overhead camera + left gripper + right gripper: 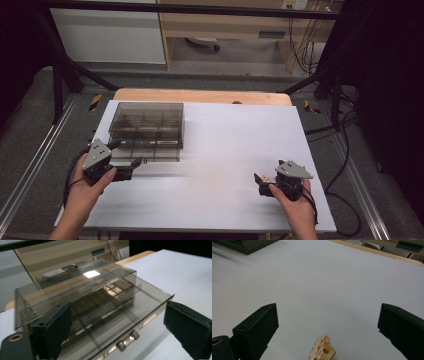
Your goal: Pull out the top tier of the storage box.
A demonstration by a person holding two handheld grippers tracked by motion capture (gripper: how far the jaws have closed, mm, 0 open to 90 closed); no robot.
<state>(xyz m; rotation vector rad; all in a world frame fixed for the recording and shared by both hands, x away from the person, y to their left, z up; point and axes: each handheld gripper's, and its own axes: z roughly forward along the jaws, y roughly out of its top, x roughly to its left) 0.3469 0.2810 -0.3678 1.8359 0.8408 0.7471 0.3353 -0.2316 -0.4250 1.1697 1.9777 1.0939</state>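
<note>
two things matter here: a smoky clear plastic drawer box (146, 131) on the far left of the white worktop (225, 145), and a small gold and pink pin (322, 348) lying near the right edge.

the box looks light, stiff and slick, probably brittle at its thin walls, so it would likely slide if pushed. its lower drawer (120, 322) stands pulled out toward the near side, and the two small metal knobs (128, 339) on the drawer front seem the sensible place to grip or press. the inner dividers show through the walls; whether anything lies inside cannot be told.

the pin looks tiny, hard and light, lying flat on the worktop, so it would likely need a low pinch across its edges.

the left claw (126, 161) sits just near of the drawer front with its jaws spread wide, holding nothing; in the left gripper view the knobs lie between the pads (58, 330) without touching them.

the right claw (263, 182) is also wide and empty, the pin resting on the worktop between its jaws, apart from both.
</note>
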